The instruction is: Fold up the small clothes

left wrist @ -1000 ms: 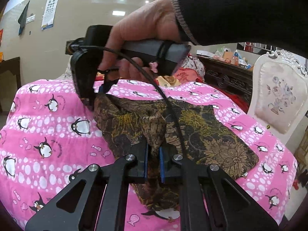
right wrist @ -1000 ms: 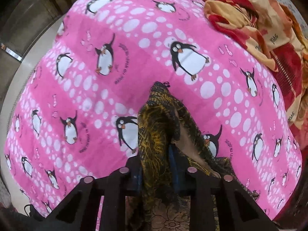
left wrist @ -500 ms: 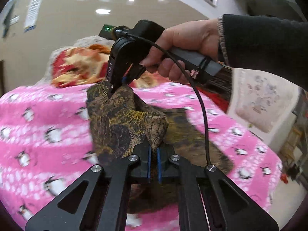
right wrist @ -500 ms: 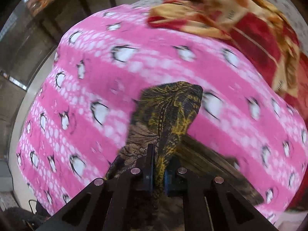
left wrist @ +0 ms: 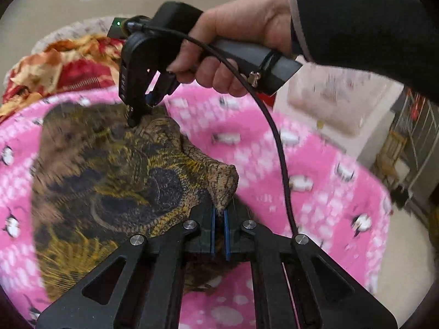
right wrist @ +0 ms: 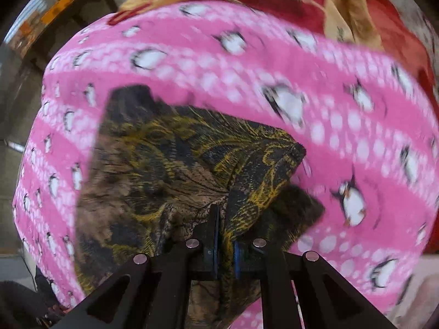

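Observation:
A small brown, black and gold patterned garment (left wrist: 109, 181) lies partly lifted over the pink penguin blanket (left wrist: 315, 170); it also shows in the right wrist view (right wrist: 175, 170). My left gripper (left wrist: 219, 213) is shut on one corner of it, pinched between the blue pads. My right gripper (right wrist: 226, 244) is shut on another edge of the garment. In the left wrist view the right gripper (left wrist: 137, 115) stands at the garment's far edge, held by a hand in a dark sleeve. The cloth is stretched between the two grippers.
A red and yellow blanket (left wrist: 57, 68) is bunched at the back of the bed, also in the right wrist view (right wrist: 301, 5). A white upholstered chair (left wrist: 337, 101) stands right of the bed. Dark furniture (right wrist: 63, 27) stands beyond the bed's left edge.
Both grippers have carried the held garment edge across toward the red blanket side, folding the cloth over itself. The views are blurred by the motion.

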Demonstrator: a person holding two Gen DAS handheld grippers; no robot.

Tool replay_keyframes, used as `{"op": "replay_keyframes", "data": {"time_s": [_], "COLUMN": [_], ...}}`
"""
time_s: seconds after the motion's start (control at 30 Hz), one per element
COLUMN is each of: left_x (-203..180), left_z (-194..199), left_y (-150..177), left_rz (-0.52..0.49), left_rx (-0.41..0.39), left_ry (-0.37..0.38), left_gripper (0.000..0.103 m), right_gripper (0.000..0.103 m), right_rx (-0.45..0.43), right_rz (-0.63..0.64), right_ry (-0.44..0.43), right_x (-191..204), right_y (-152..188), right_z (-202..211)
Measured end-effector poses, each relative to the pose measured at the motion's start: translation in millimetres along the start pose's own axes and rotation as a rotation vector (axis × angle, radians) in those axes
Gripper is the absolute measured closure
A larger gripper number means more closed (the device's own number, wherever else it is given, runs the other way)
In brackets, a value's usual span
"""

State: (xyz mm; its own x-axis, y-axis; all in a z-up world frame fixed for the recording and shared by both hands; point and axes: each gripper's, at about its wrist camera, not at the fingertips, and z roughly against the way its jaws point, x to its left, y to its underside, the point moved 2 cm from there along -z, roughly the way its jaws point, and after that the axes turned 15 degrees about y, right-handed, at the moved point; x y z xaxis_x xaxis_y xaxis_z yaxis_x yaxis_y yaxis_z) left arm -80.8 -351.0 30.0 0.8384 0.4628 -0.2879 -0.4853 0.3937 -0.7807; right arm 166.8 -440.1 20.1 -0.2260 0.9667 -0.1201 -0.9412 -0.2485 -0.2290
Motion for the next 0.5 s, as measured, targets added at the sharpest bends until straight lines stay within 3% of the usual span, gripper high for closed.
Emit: {"op": "replay_keyframes", "data": {"time_s": [0.1, 0.2, 0.23, 0.33, 0.43, 0.5], "left_x": [-0.7, -5.6, -6.9, -13.3, -2.9, 24.5], "left_z": [-12.5, -8.3, -4.9, 27.4, 74.0, 96.8], "left_y": [6.7, 4.1, 4.8, 11.3, 12.2, 12.6], "left_rz": [0.002, 0.008, 0.012, 0.023, 0.03, 0.101], "left_rx": [0.062, 0.092, 0.106, 0.111, 0.041, -0.007], "left_ry": [-0.01, 0.027, 0.036, 0.075, -0.008, -0.104], "left_gripper": [0.1, 0.095, 0.095, 0.095, 0.095, 0.095], "right_gripper": [0.095, 0.085, 0.08, 0.078, 0.078, 0.078], "right_rx": [-0.041, -0.111, -0.121, -0.187, -0.314, -0.402], "right_rz": [-0.076, -0.206, -0.234, -0.302, -0.298, -0.186], "right_ry": [-0.072, -0.185, -0.195, -0.151, -0.113, -0.146], "right_x": [-12.9, -30.8, -36.3, -53.0, -53.0, -24.7], "right_y": [17.8, 32.8, 37.5, 57.7, 89.1, 116.6], "right_z": [-26.6, -30.6, -29.3, -6.0, 41.3, 74.9]}}
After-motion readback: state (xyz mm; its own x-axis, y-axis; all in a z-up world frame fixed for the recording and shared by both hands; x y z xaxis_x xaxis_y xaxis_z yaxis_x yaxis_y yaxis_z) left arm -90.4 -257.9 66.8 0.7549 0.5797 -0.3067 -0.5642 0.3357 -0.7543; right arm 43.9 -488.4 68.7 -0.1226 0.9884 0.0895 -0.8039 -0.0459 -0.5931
